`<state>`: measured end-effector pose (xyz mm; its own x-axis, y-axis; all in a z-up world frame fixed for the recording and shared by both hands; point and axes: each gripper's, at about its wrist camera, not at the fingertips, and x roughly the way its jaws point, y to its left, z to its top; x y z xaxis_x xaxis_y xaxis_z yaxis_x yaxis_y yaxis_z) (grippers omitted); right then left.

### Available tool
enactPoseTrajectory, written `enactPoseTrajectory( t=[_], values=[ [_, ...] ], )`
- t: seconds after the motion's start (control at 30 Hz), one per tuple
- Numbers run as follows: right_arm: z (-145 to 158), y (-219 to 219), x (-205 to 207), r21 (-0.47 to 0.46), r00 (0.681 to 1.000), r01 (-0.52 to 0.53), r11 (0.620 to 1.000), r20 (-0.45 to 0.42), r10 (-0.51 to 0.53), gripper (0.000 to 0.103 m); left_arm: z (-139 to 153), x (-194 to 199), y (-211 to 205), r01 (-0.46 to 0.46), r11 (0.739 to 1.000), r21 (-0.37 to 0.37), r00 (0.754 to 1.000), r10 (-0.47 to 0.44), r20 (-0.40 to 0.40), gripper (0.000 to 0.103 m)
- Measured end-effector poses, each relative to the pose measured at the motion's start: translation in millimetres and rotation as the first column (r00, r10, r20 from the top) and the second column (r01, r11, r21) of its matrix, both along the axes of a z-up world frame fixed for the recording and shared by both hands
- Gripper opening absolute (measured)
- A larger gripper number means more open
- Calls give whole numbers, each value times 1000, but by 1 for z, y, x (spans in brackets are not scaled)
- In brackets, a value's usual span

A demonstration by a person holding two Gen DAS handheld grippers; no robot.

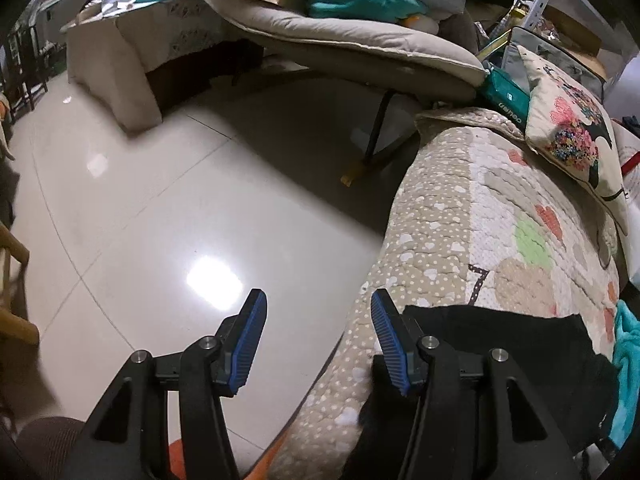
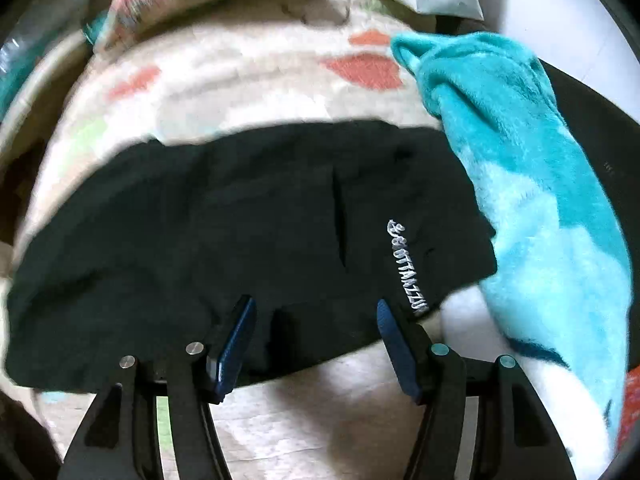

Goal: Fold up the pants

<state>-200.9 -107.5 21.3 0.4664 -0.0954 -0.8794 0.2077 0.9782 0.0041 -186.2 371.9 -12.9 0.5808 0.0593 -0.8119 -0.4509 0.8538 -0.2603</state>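
The black pants lie in a flat folded bundle on a patterned quilt, with white lettering near their right edge. My right gripper is open above the near edge of the pants and holds nothing. My left gripper is open and empty, over the quilt's left edge and the floor. A corner of the pants shows behind its right finger.
A teal fleece blanket lies right of the pants, touching them. A printed pillow sits at the far end of the quilted seat. Shiny tiled floor lies to the left, with a cluttered lounge chair and table beyond.
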Motion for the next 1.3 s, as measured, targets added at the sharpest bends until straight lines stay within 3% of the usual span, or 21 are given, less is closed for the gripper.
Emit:
enactPoseTrajectory(
  t=[0.07, 0.1, 0.13, 0.2, 0.3, 0.43, 0.7, 0.83, 0.9, 0.97, 1.2, 1.23, 1.27, 1.3],
  values=[
    [-2, 18, 1, 32, 998, -70, 997, 6, 70, 67, -5, -8, 6, -56, 996, -76, 998, 53, -40, 54],
    [-3, 28, 3, 24, 994, -107, 994, 0, 107, 67, -11, -14, 9, -87, 982, -167, 995, 77, -62, 54],
    [-3, 38, 7, 24, 990, -139, 990, 5, 139, 67, -15, -18, 8, -95, 974, -208, 994, 81, -74, 54],
    [2, 59, 12, 36, 976, -219, 975, 27, 218, 67, -21, -23, -1, -88, 967, -240, 993, 65, -101, 54],
    [13, 105, 25, 60, 925, -379, 924, 66, 375, 68, -29, -34, -11, -98, 956, -276, 992, 70, -109, 54],
    [21, 169, 33, 59, 824, -566, 822, 67, 562, 68, -42, -44, -20, -92, 955, -282, 991, 61, -116, 54],
    [6, 282, 70, 14, 641, -767, 642, -25, 767, 74, -54, -50, -22, -67, 938, -340, 994, 34, -104, 55],
    [-17, 335, 74, -60, 496, -868, 493, -133, 858, 80, -64, -46, -19, -104, 929, -356, 989, 60, -134, 56],
    [-28, 353, 79, -110, 453, -891, 440, -172, 875, 80, -74, -46, -14, -139, 905, -403, 984, 80, -159, 61],
    [-36, 362, 87, -135, 442, -896, 422, -202, 874, 83, -76, -46, -14, -147, 897, -417, 984, 88, -158, 62],
    [-72, 391, 101, -126, 392, -920, 371, -287, 874, 82, -73, -40, -22, -112, 919, -377, 988, 64, -137, 62],
    [-76, 393, 100, -126, 387, -922, 366, -298, 873, 80, -72, -39, -22, -100, 923, -373, 989, 53, -135, 61],
    [-77, 394, 99, -133, 388, -922, 365, -303, 870, 62, -71, -37, -23, -80, 924, -373, 991, 34, -128, 55],
    [-77, 394, 97, -154, 395, -919, 364, -306, 866, 53, -70, -36, -24, -60, 923, -381, 993, 17, -116, 39]
  ],
)
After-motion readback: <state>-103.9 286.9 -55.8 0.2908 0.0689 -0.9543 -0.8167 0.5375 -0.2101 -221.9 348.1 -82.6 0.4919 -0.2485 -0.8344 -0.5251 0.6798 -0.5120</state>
